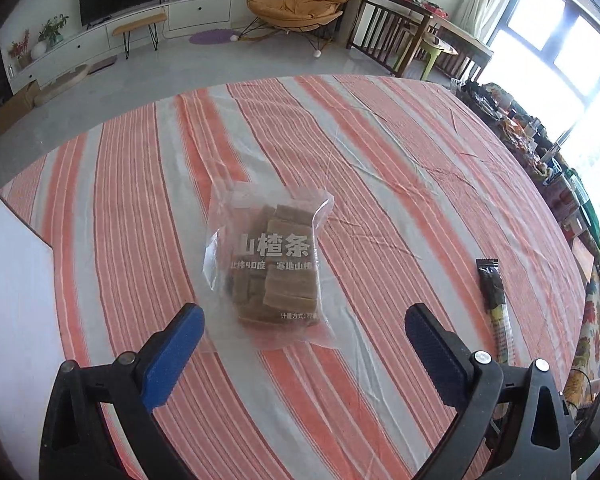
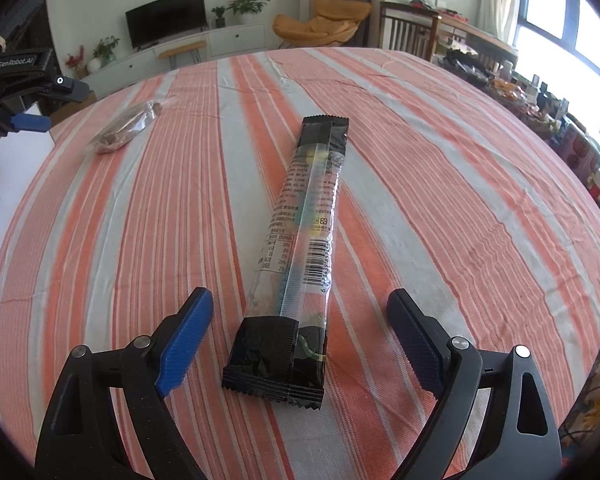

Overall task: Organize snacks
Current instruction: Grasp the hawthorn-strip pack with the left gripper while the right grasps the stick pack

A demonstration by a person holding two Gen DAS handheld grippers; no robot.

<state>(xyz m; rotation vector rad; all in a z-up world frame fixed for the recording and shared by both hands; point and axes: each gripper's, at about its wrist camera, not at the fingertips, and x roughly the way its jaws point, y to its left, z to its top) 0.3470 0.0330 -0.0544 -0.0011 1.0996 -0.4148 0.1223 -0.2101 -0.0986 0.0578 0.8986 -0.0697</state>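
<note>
Snack stick [image 2: 300, 240] lies between the wide-apart right claw [image 2: 300, 320], untouched.

Glossy plastic wrapper [image 2: 300, 236] on matt woven tablecloth [image 2: 440, 184].

Orange-and-grey striped tablecloth [image 2: 420, 168], black-ended snack stick [image 2: 300, 240], brown-filled clear bag [image 1: 268, 264]

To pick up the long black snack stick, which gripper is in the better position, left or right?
Right. The right gripper is open, with the near end of the long black snack stick lying between its fingers. The left gripper is open in front of the clear bag of brown strips.
</note>
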